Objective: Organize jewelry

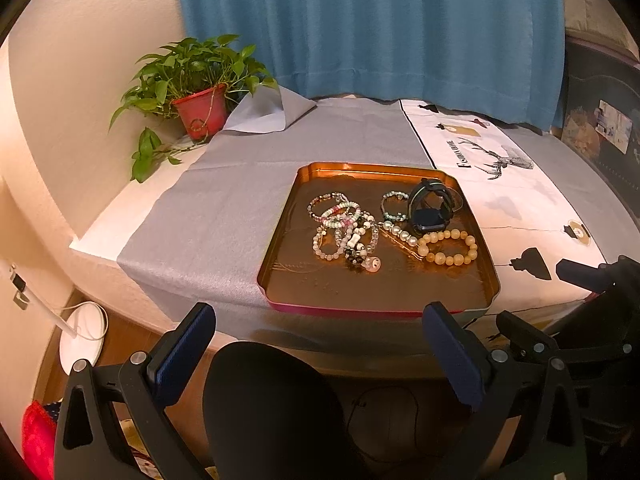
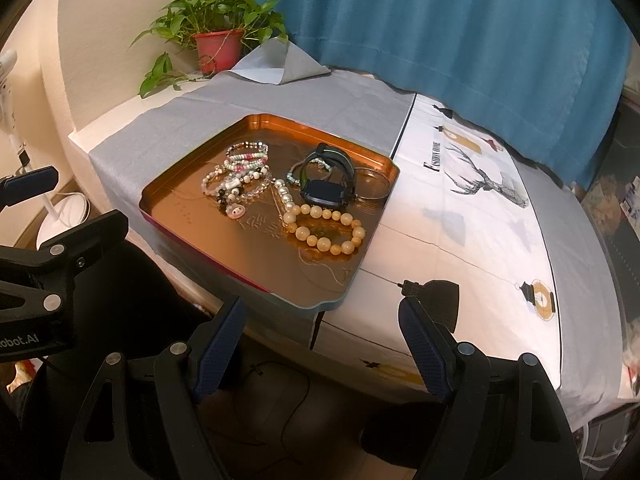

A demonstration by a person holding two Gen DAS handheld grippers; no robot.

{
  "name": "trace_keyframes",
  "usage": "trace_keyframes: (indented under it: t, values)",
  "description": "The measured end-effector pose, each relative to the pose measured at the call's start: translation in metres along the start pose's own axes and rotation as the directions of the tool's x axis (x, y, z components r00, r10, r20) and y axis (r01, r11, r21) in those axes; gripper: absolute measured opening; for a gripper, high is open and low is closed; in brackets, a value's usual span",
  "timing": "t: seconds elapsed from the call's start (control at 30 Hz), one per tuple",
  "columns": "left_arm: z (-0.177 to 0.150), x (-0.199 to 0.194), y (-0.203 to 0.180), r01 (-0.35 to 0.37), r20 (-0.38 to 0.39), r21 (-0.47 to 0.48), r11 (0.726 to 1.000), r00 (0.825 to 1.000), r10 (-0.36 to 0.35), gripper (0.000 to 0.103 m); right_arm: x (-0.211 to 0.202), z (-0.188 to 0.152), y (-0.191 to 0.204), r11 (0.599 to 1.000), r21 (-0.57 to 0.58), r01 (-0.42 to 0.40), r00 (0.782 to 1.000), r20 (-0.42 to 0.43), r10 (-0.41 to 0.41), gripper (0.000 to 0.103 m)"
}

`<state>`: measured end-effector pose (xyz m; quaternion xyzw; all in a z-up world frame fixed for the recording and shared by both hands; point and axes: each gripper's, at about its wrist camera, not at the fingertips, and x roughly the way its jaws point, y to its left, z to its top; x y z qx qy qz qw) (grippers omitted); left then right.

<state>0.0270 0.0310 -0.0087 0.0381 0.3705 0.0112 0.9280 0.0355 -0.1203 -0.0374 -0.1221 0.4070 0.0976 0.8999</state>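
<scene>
An orange metal tray (image 1: pixel 280 252) (image 2: pixel 176 204) sits at the table's front edge and holds a pile of jewelry. In it lie a large yellow bead bracelet (image 1: pixel 450 248) (image 2: pixel 330 230), a dark smartwatch (image 1: pixel 430 210) (image 2: pixel 326 180), a pearl strand (image 1: pixel 400 234) (image 2: pixel 286 198), several small bead bracelets (image 1: pixel 340 224) (image 2: pixel 240 172) and a teal bracelet (image 1: pixel 390 204). My left gripper (image 1: pixel 320 340) is open and empty, held below the tray's front edge. My right gripper (image 2: pixel 322 336) is open and empty, off the tray's front right corner.
A potted plant in a red pot (image 1: pixel 200 110) (image 2: pixel 218 50) stands at the back left. A grey cloth (image 1: pixel 200 216) and a white printed cloth (image 1: pixel 520 200) (image 2: pixel 480 220) cover the table. A blue curtain (image 1: pixel 372 24) hangs behind. A white fan base (image 1: pixel 82 340) stands on the floor.
</scene>
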Motion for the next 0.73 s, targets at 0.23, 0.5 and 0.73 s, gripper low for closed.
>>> trace_keyframes:
  t: [0.23, 0.5, 0.73]
  values:
    - [-0.0005, 0.0, 0.0005, 0.0, -0.001, -0.001, 1.0, 1.0, 0.0, 0.103, -0.0012, -0.0005, 0.0008, 1.0, 0.001, 0.001, 1.0, -0.002, -0.001, 0.079]
    - [-0.0033, 0.0005, 0.0045, 0.001, -0.005, -0.003, 1.0, 1.0, -0.001, 0.103, 0.0003, -0.0001, 0.0014, 1.0, 0.001, 0.0, 1.0, -0.003, 0.0, 0.079]
    - [-0.007, 0.001, 0.0075, -0.003, -0.006, -0.001, 1.0, 1.0, 0.003, 0.103, -0.0019, -0.0008, 0.0032, 1.0, 0.0, -0.004, 1.0, -0.005, 0.004, 0.079]
